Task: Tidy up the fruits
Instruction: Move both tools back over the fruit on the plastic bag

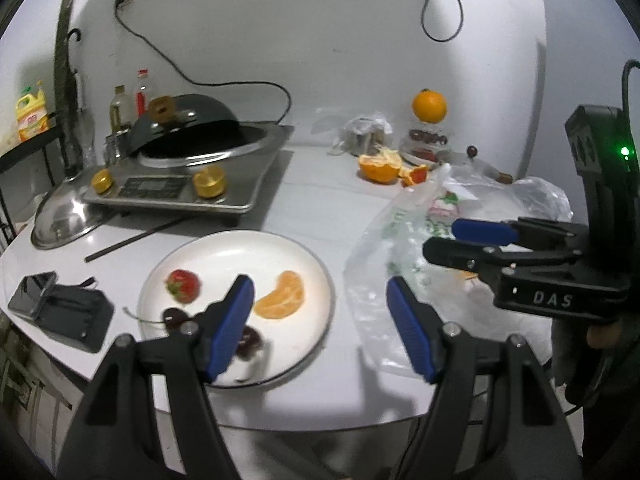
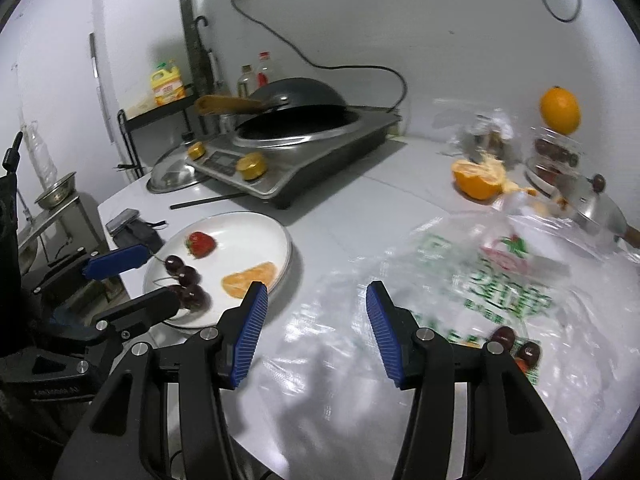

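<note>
The desk (image 1: 304, 208) carries a plate (image 1: 240, 248) holding an orange segment (image 1: 282, 296), a strawberry (image 1: 183, 286) and cherries (image 2: 186, 280). All are soft; grip lightly at midbody. Left tongs (image 1: 320, 300) and right tongs (image 2: 316, 304) are spread, empty.

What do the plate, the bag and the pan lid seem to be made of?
Plate: probably glazed ceramic, white and glossy with a soft sheen.
Bag: thin clear plastic, crinkled and shiny, with green print.
Pan lid: likely stainless steel, a silvery dome that mirrors the light.
</note>
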The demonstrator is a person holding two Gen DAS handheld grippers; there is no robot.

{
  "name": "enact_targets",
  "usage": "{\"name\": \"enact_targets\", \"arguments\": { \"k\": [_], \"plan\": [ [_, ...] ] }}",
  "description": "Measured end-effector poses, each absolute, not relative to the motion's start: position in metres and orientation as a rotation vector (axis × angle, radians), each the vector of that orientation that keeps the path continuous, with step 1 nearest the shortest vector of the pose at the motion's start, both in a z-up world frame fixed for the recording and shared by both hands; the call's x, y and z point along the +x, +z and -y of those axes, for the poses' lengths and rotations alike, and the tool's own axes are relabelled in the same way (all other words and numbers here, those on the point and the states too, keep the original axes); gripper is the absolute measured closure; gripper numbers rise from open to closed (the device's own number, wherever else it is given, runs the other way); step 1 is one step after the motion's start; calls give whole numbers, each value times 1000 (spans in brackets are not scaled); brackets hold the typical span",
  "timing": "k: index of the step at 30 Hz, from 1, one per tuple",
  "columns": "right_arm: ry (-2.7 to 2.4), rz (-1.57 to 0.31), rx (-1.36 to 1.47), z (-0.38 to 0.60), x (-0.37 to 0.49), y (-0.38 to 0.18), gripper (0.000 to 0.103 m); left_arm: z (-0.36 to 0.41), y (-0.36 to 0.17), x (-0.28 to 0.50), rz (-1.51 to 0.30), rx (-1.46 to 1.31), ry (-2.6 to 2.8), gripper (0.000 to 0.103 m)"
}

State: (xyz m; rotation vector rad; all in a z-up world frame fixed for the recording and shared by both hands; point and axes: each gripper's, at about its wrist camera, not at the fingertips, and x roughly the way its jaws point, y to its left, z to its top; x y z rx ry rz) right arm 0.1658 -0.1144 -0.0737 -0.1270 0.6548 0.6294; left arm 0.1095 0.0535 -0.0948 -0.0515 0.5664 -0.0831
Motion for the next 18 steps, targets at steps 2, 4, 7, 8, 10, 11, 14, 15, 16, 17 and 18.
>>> {"name": "enact_targets", "arguments": {
  "k": [2,4,7,8,10,11,14,15,16,17,18],
  "plan": [
    [618,-655,-120,126,167,-75,49,-44,-96,113,-574,-38,-93,33],
    [601,-654,-116,137,167,-77,49,-34,-97,116,-583,-25,-103,33],
    [578,-658,-103,155,169,-81,49,-20,-98,120,-593,-8,-118,33],
    [568,-662,-98,161,170,-82,49,-16,-99,122,-596,-3,-124,33],
    [545,-672,-90,174,172,-86,49,-7,-100,125,-601,7,-137,33],
    [539,-674,-88,177,172,-87,49,-3,-101,127,-604,10,-141,33],
    [514,-681,-83,192,174,-90,49,7,-104,132,-616,16,-156,33],
    [506,-684,-81,196,175,-92,49,10,-106,134,-620,21,-162,33],
    [496,-689,-78,201,176,-94,49,13,-106,135,-624,25,-167,33],
    [490,-692,-77,204,177,-95,49,15,-107,136,-627,28,-173,33],
    [482,-697,-75,208,178,-97,49,18,-108,137,-630,31,-178,33]
  ]
}}
